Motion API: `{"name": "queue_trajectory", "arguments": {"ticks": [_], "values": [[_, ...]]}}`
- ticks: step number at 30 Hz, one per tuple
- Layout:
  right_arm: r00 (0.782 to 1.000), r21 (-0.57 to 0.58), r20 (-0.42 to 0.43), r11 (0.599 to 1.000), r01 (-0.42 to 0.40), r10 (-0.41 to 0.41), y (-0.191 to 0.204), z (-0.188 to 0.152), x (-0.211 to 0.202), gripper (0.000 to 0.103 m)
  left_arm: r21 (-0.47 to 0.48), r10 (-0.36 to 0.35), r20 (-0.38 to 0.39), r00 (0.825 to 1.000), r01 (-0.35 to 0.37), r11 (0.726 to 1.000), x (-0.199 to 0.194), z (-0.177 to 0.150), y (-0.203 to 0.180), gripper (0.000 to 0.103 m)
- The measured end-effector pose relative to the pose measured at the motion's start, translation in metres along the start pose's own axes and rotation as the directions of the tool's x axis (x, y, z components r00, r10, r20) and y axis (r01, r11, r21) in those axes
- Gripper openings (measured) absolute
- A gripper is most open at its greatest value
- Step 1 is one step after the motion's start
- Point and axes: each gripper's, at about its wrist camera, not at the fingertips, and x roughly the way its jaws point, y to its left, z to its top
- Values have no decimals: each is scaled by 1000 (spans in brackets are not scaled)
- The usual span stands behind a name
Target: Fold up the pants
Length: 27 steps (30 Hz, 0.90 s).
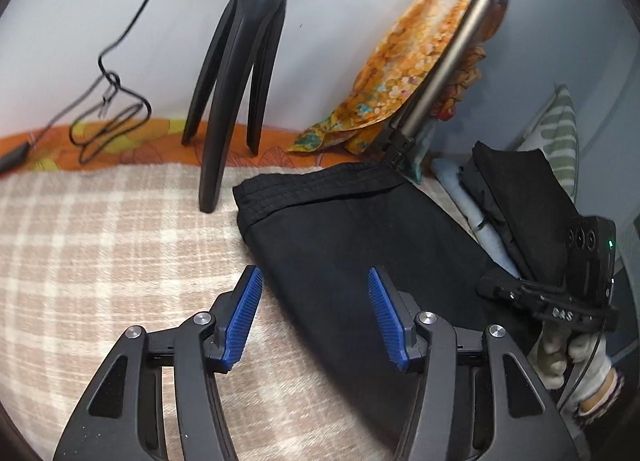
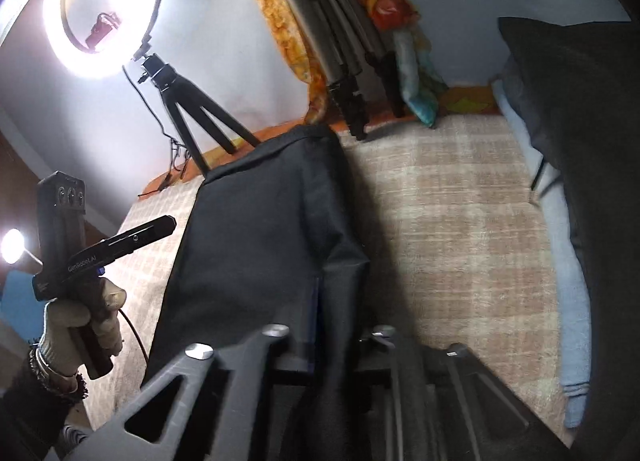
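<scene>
Blue pads [image 1: 244, 313] of the left gripper [image 1: 316, 281] stand well apart. Nothing is pressed between them, so this gripper is open and holds nothing. It hovers over the near left edge of the pants [image 1: 352, 229].

The pants are black and lie on the blanket [image 1: 100, 241] as one long strip, with the waistband [image 1: 316, 185] at the far end, close to a foot of the tripod [image 1: 236, 81]. It seems that the legs are already laid one on the other.

In the right wrist view, a raised fold of the black cloth runs between the fingers of the right gripper [image 2: 340, 313]. This picture is blurred, so it is not possible to tell whether the pads pinch the fold or only stand around it.

The step in hand is probably to set the strip down flat and let it go. To do it well, the right gripper should free the cloth completely before it lifts, otherwise the raised fold will go up with it and spoil the layers. The ridge near this gripper should then be pressed flat and the two long edges made even.

For the next fold, each gripper should probably take one corner of the near end, through all layers, and carry it toward the waistband. A pile [image 1: 512, 197] of dark folded clothes lies just beside the pants on the right, and the tripod foot is near the waistband, so the move should keep clear of both.
</scene>
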Motion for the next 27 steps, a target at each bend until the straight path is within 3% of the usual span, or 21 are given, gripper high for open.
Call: {"name": "queue_trajectory", "arguments": {"ticks": [1, 3, 9, 11, 14, 17, 18, 19, 23, 27], "values": [[1000, 1, 4, 1000, 7, -7, -2, -2, -3, 49, -12, 0, -8, 1000, 0, 1000, 4, 0, 1, 54], [1000, 39, -1, 999, 6, -6, -12, -3, -4, 65, -45, -4, -31, 999, 2, 999, 12, 0, 4, 54], [993, 110, -62, 990, -90, 98, -25, -15, 14, 66, -170, -78, -61, 995, 67, 983, 33, -5, 15, 54], [992, 110, -45, 988, -112, 118, -24, -17, 14, 67, -185, -93, -49, 994, 82, 979, 37, -4, 15, 54], [977, 155, -43, 967, -201, 210, -26, -20, 15, 67, -183, -92, -46, 995, 82, 980, 40, -2, 12, 52], [978, 139, -41, 970, -198, 205, -22, -24, 16, 52, -171, -74, -39, 996, 67, 983, 43, 0, 8, 52], [978, 144, -43, 970, -196, 204, -22, -25, 17, 38, -169, -64, -35, 997, 57, 984, 42, 0, 9, 49], [973, 169, -44, 962, -214, 225, -23, -28, 17, 31, -167, -55, -30, 998, 49, 985, 42, 1, 8, 46], [976, 152, -26, 966, -209, 216, -8, -38, 11, 18, -160, -41, 12, 999, 42, 986, 38, 3, 7, 23], [982, 114, 5, 975, -190, 191, 13, -40, -1, 11, -110, -34, 34, 999, 37, 993, 30, 7, -1, 14]]}}
